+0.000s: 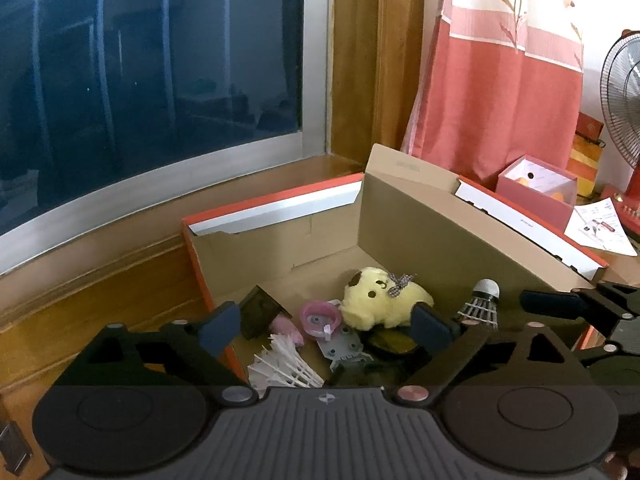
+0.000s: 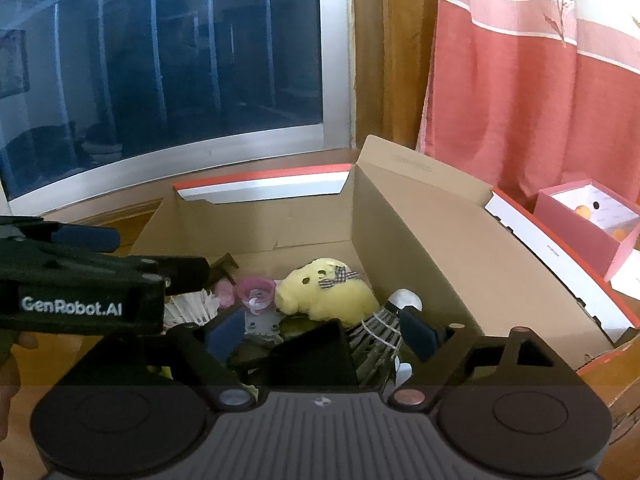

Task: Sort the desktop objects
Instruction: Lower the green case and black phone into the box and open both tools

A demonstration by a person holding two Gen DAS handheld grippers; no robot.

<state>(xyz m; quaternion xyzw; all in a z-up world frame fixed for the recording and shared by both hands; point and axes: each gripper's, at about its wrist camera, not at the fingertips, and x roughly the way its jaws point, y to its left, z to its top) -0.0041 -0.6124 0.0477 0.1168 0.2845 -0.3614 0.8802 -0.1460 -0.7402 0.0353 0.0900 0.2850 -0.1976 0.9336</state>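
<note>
Navy rubber pads on my left gripper (image 1: pixel 326 326) stand spread wide w/ nothing pinched; below the gap, in the cardboard box (image 1: pixel 460 236), lie a white shuttlecock (image 1: pixel 286 366), a pink ring (image 1: pixel 318 316) and a grey plate (image 1: pixel 346 348). My right gripper (image 2: pixel 320 336) is likewise splayed and empty, its gap over a flat black item (image 2: pixel 316 354), w/ a dark shuttlecock (image 2: pixel 380 326) just inside its right pad. The yellow plush (image 1: pixel 384 300) sits mid-box, beyond both pairs of fingers. No earlier view, so whether I just dropped sth I can't say. Judgement: items look binned, so best lift straight up & back, pads wide, w/o snagging feathers or the box wall. Both grippers tilt moderately downward, side by side, left one crossing the right cam's view near the box's left wall. Window (image 2: pixel 160 60) & red curtain (image 2: pixel 540 100) behind.
</note>
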